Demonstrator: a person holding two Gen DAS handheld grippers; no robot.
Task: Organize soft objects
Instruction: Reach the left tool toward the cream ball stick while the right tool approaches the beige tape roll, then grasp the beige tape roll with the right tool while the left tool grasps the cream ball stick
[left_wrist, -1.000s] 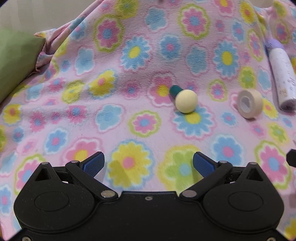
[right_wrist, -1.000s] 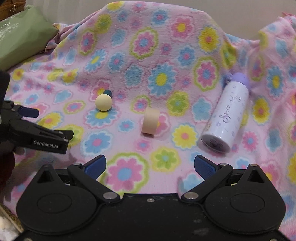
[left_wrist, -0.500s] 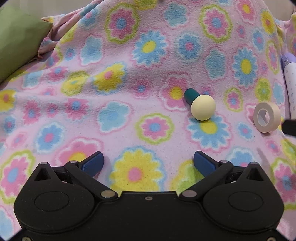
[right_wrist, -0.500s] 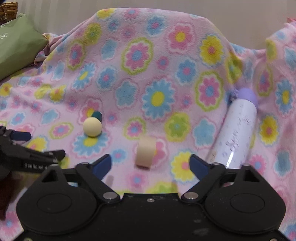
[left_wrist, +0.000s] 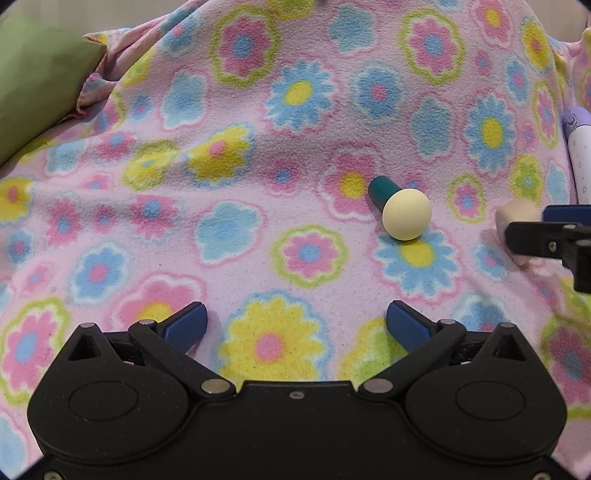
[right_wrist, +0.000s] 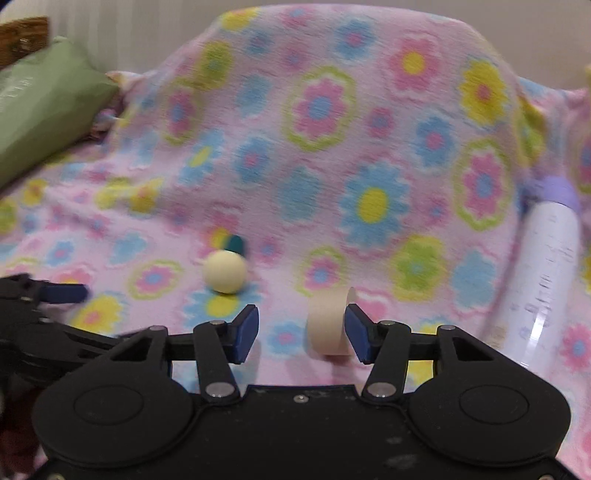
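A beige tape roll (right_wrist: 328, 323) stands on edge on the flowered blanket (right_wrist: 332, 147). My right gripper (right_wrist: 301, 334) is low around it, partly closed: the right pad touches the roll, the left pad is still apart from it. A cream ball on a teal handle (left_wrist: 400, 210) lies on the blanket, ahead and right of my left gripper (left_wrist: 295, 325), which is open and empty. In the left wrist view the right gripper's fingers (left_wrist: 546, 236) cover most of the roll (left_wrist: 515, 218). The ball also shows in the right wrist view (right_wrist: 225, 271).
A white bottle with a purple cap (right_wrist: 539, 273) lies on the blanket to the right of the roll. A green cushion (left_wrist: 37, 85) sits at the far left. A wicker basket (right_wrist: 22, 37) shows behind the cushion.
My right gripper has moved forward and down onto the tape roll and its jaws have narrowed around it. My left gripper has drifted slightly and stays open.
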